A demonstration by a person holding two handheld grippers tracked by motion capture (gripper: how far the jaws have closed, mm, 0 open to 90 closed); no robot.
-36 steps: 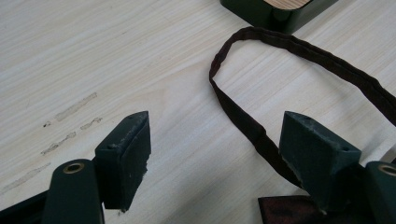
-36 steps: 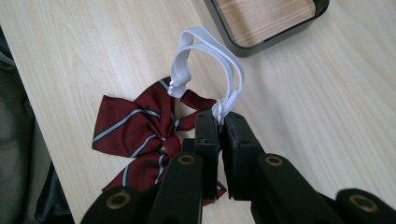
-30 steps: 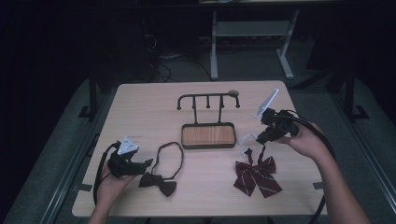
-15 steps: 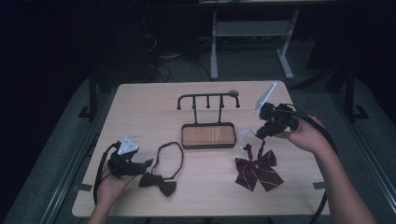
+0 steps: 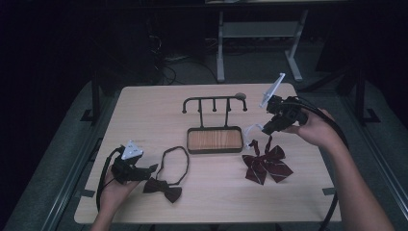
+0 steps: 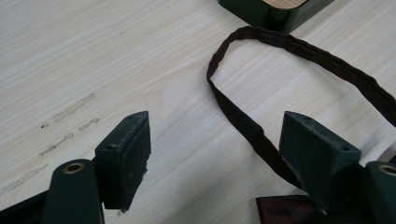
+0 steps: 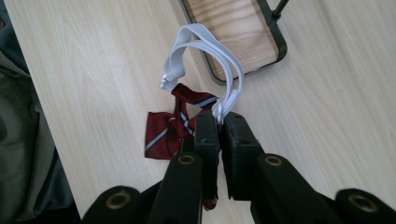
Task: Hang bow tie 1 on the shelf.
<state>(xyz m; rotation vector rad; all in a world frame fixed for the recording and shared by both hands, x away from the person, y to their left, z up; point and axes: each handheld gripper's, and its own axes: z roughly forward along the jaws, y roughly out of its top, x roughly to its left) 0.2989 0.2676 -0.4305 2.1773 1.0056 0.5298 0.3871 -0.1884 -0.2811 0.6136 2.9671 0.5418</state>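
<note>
Since a moment ago, the right gripper (image 5: 263, 128) has risen, its fingers (image 7: 208, 135) clenched on the white strap (image 7: 205, 46) of the red striped bow tie (image 5: 266, 163), right of the wooden tray (image 5: 214, 139). Left gripper (image 5: 153, 169) rests with fingers (image 6: 126, 156) released beside the dark bow tie (image 5: 163, 188), near-left on the worktop (image 5: 154, 106).

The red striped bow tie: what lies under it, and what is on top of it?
Under the red striped bow tie lies the bare wooden table; the patch it covers cannot be seen. Above it, its white strap rises into the shut right hand-held gripper, which hides part of the bow.
</note>
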